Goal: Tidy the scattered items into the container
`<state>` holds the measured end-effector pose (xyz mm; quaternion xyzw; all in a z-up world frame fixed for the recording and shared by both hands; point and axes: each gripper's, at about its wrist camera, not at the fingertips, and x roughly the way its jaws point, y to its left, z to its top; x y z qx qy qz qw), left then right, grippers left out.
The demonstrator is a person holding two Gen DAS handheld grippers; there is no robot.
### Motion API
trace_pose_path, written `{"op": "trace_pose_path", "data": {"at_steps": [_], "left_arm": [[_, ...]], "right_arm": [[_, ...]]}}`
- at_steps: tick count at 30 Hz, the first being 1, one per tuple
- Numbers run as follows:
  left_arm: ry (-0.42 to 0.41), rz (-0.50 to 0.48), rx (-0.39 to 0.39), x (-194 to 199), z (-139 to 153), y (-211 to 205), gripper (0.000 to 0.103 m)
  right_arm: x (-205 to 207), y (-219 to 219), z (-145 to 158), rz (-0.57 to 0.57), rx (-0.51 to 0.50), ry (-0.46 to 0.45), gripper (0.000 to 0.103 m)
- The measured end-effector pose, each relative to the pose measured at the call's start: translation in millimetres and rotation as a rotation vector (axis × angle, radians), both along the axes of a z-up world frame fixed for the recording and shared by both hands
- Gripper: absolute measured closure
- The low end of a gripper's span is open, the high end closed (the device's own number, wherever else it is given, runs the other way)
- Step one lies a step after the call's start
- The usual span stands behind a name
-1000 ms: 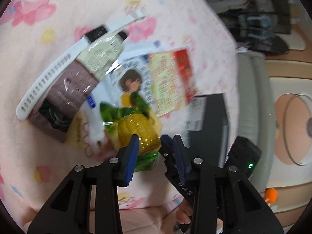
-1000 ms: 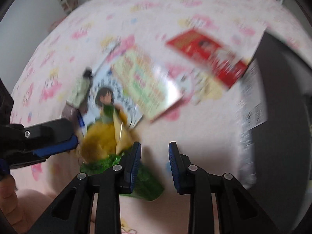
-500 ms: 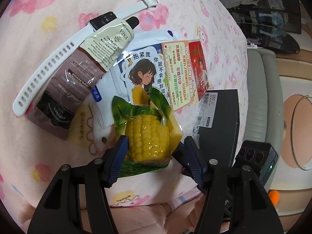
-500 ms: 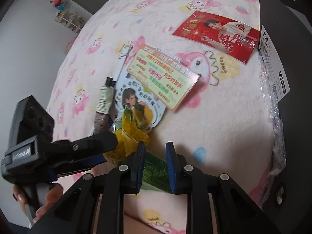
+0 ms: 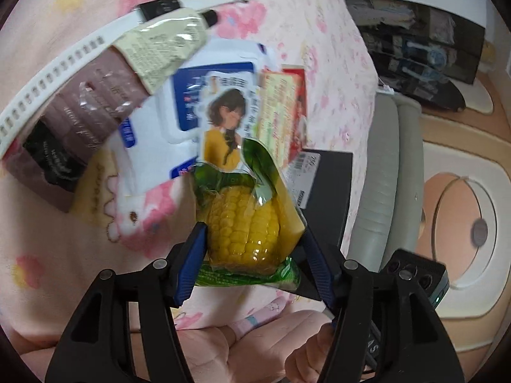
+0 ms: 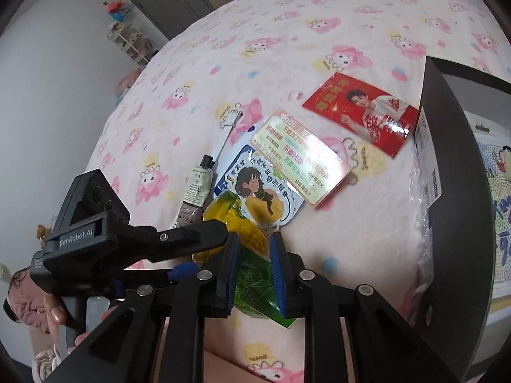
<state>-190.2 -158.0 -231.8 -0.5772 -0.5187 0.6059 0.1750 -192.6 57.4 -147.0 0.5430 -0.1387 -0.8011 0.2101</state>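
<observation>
Yellow corn pack [image 5: 246, 236] (blanket-edge) between left gripper [image 5: 252, 261] pads

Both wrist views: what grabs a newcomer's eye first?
The bright yellow corn packet, wedged between the left gripper pads just above the pink cartoon blanket. The right gripper straddles its green end. Behind it lie the glossy red card and the black container at right.

tongs [image 5: 252, 265]: black frames | blue ribbed pads [image 5: 191, 268] | silver screws | "GenRobot.AI" lettering

Home bedroom (cartoon-print bedspread [image 6: 319, 48], toy shelf [image 6: 131, 40])
</observation>
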Motion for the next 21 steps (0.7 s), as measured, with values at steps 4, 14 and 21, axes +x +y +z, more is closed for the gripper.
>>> {"op": "trace_pose_path", "data": {"at_steps": [4,14,21], "left_arm": [[-0.071,0.024,-0.060,1.3,-8.6,-2.8,0.040],[-0.078,0.028,-0.040,7.6,-8.9,13.3,0.041],[-0.045,0.188,0.120,10.9,-16.8,14.1,0.041]], "right_arm": [[9.1,-11.4,-3.4,0.061,-0.022,-0.002,0.085],[28.8,-31.1,11.2,0.151,0.024,0.059,0.083],[46.5,9.4,26.9,0.039,0.095,0.097,0.054]]}}
